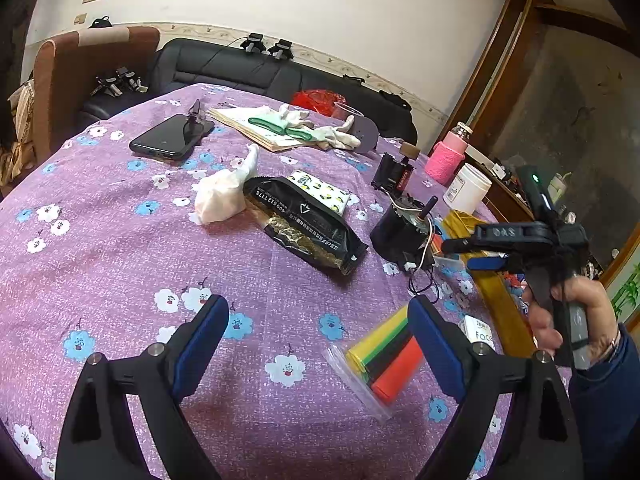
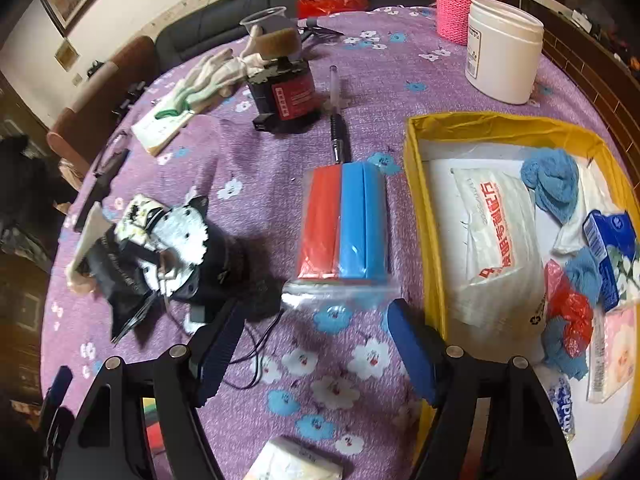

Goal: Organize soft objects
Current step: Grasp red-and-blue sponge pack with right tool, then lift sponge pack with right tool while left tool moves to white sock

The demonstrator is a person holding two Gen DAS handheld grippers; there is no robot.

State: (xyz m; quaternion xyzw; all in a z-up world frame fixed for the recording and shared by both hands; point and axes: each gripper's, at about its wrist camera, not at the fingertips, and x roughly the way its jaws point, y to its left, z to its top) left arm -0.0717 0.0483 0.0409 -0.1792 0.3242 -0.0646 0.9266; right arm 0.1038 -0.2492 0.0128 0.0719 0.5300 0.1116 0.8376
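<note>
Between right tongs (image 2: 316, 340): apart, empty, poised over zip edge of sponge bag (image 2: 344, 224); bare cloth below.
Between left tongs (image 1: 320, 340): apart, empty; foam pack (image 1: 384, 360) just beside right finger.
Grip advice: lower onto bag's near end, pinch sponge body rather than slippery film, lift level, carry right into box (image 2: 424, 216).
Bag: clear plastic, glossy, loose flap; red and blue blocks inside, squashy, rectangular.
Box: yellow fabric walls, floppy rim; already holding blue yarn (image 2: 552, 184), white pouch (image 2: 496, 240), tissue packs.
Desk (image 2: 280, 152): purple flowered cloth, soft, slightly wrinkled.
Hard neighbours: motor (image 2: 180, 256), pen (image 2: 338, 120), white jar (image 2: 500, 56); best avoided.
</note>
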